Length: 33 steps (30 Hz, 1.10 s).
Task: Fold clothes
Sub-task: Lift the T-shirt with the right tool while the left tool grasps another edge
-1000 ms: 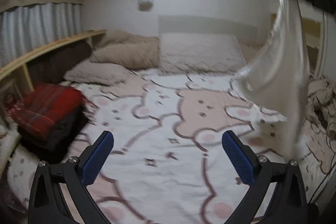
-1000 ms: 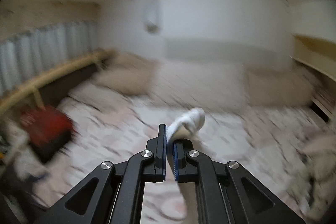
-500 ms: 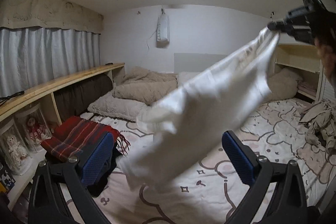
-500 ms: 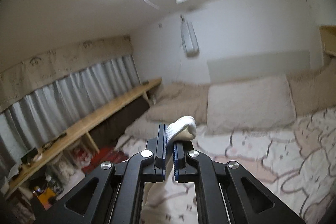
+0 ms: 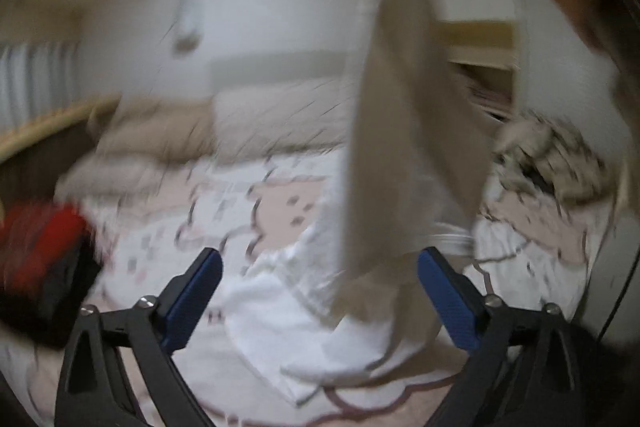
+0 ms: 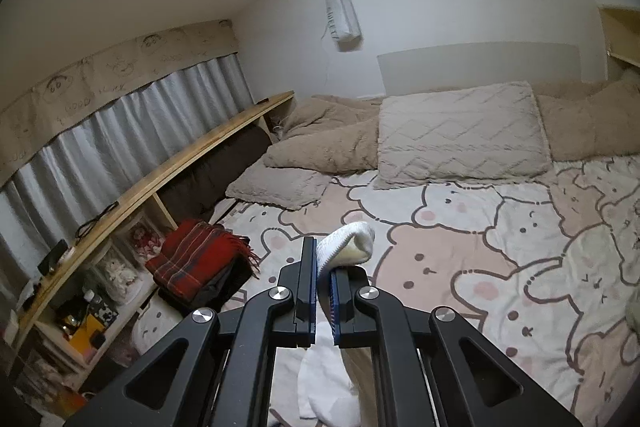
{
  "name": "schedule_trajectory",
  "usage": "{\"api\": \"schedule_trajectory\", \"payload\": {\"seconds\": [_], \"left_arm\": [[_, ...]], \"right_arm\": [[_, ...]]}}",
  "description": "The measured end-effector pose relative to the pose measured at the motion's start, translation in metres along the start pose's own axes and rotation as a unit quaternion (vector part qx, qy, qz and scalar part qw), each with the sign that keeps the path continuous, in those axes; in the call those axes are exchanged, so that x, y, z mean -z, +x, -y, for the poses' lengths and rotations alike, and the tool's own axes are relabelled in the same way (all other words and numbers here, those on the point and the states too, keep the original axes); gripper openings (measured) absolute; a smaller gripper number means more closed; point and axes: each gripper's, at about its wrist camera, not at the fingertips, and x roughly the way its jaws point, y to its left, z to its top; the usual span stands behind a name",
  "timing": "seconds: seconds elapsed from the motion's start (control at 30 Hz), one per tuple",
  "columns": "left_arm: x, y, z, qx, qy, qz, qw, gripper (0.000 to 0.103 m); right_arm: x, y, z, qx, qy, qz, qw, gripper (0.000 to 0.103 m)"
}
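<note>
A: Where is the white garment (image 5: 400,155) hanging?
B: Over the bed (image 6: 500,251), its lower end draping onto the sheet.
A: And the right claw (image 6: 323,291)?
B: It is pinching the garment's top edge. The left claw (image 5: 318,301) is gaping wide, gripping nothing.

The white garment (image 5: 400,155), which half a second ago streamed out sideways across the left wrist view, now hangs down, and its lower part has landed on the bed sheet (image 5: 168,227) between the left gripper (image 5: 318,297) fingers.
</note>
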Motion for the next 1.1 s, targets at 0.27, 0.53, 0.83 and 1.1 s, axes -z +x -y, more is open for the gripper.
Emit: {"api": "schedule_trajectory", "payload": {"seconds": [0.27,0.53,0.83,1.1], "left_arm": [[-0.006,0.013,0.034,0.074,0.081,0.012,0.9938,0.081],[0.001,0.034,0.064,0.08,0.171,-0.008,0.9821,0.042],[0.003,0.035,0.086,0.073,0.21,0.009,0.9748,0.056],[0.001,0.05,0.082,0.08,0.206,-0.018,0.9752,0.026]], "right_arm": [[-0.004,-0.01,0.006,-0.004,-0.007,0.004,1.0,0.006],[-0.002,-0.006,0.0,-0.014,-0.017,-0.002,1.0,0.006],[0.0,-0.006,-0.001,-0.01,-0.017,-0.012,1.0,0.006],[0.003,-0.01,-0.007,-0.011,-0.023,-0.016,1.0,0.006]]}}
